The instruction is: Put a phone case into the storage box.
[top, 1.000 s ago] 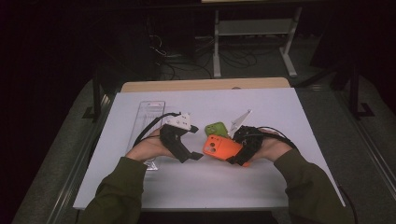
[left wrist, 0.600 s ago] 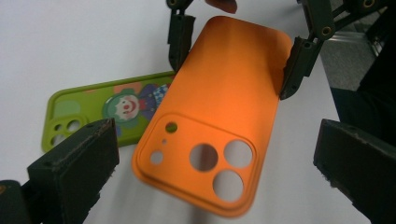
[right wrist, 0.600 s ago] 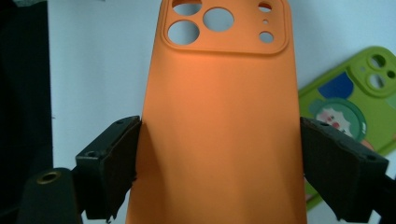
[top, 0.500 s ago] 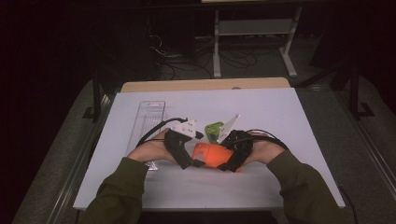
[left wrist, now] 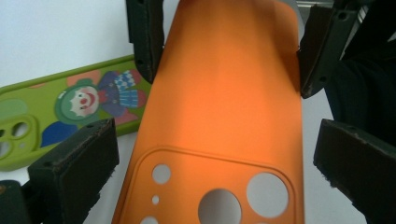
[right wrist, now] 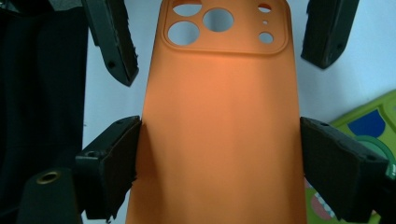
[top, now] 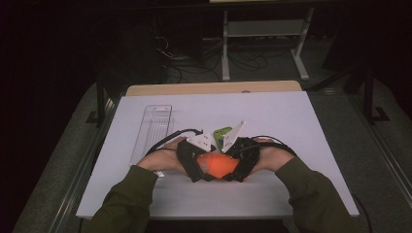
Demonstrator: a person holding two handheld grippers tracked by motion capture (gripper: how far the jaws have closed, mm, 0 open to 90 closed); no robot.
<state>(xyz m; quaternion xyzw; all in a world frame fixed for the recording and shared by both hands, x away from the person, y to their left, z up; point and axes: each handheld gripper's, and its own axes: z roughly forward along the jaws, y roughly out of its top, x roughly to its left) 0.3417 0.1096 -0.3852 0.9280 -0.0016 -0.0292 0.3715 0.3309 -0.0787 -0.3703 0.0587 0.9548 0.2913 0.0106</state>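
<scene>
Together, 2 grippers flank 1 orange phone case (top: 219,165) beside 1 green case (top: 222,133).

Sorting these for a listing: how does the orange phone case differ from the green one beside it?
The plain orange phone case has no print; the green phone case shows a cartoon clown. The orange case sits between the jaws of both hand-held grippers, the green case lies on the white table. Both have camera cutouts.

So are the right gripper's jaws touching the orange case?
Touching. In the right gripper view, both jaws of the right gripper press flat against the long edges of the orange case, with no gap showing.
</scene>
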